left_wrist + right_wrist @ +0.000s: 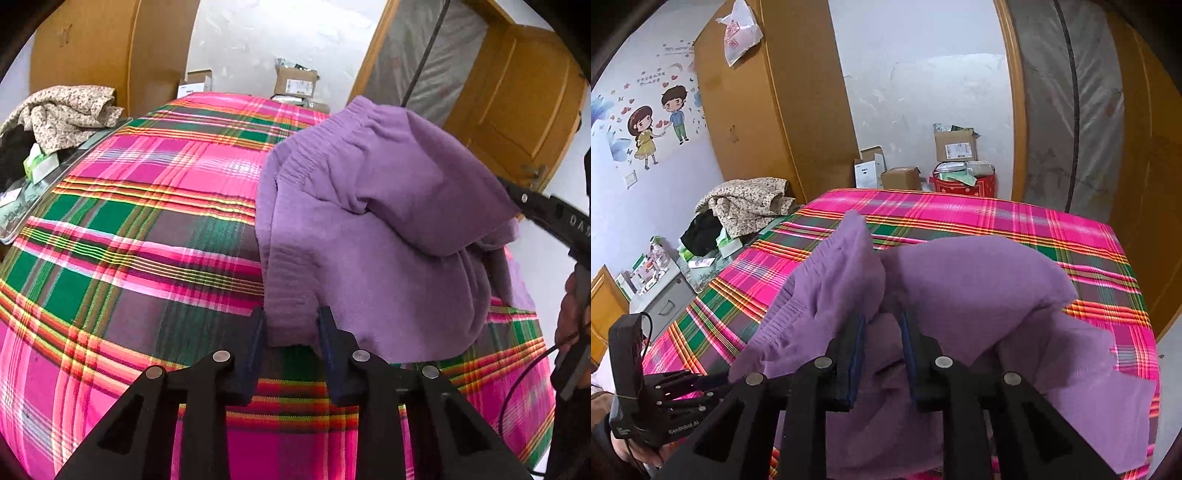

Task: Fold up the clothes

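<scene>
2 grippers flank the purple garment (369, 229) on the plaid bed (147, 229). Its near hem lies between the part-open left gripper (291, 328); whether pinched, I cannot tell. The right gripper (882, 332) stands part-open, cloth loose between.

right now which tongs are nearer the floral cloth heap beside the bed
Left. The left tongs work the purple garment's edge on the side toward the floral heap; the right tongs sit farther across.
</scene>
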{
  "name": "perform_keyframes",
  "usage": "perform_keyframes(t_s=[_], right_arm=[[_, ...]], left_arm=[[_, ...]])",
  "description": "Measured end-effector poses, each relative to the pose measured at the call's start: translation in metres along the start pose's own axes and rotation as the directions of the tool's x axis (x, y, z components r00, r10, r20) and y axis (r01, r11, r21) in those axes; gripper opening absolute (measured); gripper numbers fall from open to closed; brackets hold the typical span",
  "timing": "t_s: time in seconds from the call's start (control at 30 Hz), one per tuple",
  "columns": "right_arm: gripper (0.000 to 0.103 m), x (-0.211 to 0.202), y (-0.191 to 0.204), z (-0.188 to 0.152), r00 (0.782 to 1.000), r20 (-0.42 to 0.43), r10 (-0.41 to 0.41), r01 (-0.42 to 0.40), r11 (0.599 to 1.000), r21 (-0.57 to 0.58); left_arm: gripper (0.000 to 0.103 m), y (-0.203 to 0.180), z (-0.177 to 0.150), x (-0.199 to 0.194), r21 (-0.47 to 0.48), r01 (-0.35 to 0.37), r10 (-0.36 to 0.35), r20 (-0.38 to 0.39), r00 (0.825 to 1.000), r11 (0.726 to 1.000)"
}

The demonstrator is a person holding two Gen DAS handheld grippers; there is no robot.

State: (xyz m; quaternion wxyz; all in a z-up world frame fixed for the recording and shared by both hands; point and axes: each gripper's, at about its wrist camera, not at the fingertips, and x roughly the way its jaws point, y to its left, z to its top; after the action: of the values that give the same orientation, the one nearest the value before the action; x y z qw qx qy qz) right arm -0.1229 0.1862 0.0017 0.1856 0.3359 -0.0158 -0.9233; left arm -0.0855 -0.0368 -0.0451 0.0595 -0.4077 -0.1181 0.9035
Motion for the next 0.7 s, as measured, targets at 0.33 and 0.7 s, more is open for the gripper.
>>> perform_keyframes(t_s=[0.33, 0.7], right_arm=[[0.02, -0.013, 0.009, 0.001, 0.999, 0.032, 0.026, -0.026, 1.0, 0.01], [0.021, -0.018, 0.042, 0.003, 0.993, 0.027, 0.118, -0.117, 0.992, -0.034]], left_arm=[[0.024, 0.019, 0.003, -0.05, -0.02, -0.076, 0.077, 0.099, 0.992, 0.997], [0.023, 0.071, -0.002, -0.109, -0.099, -0.149, 0.164, 0.167, 0.972, 0.984]])
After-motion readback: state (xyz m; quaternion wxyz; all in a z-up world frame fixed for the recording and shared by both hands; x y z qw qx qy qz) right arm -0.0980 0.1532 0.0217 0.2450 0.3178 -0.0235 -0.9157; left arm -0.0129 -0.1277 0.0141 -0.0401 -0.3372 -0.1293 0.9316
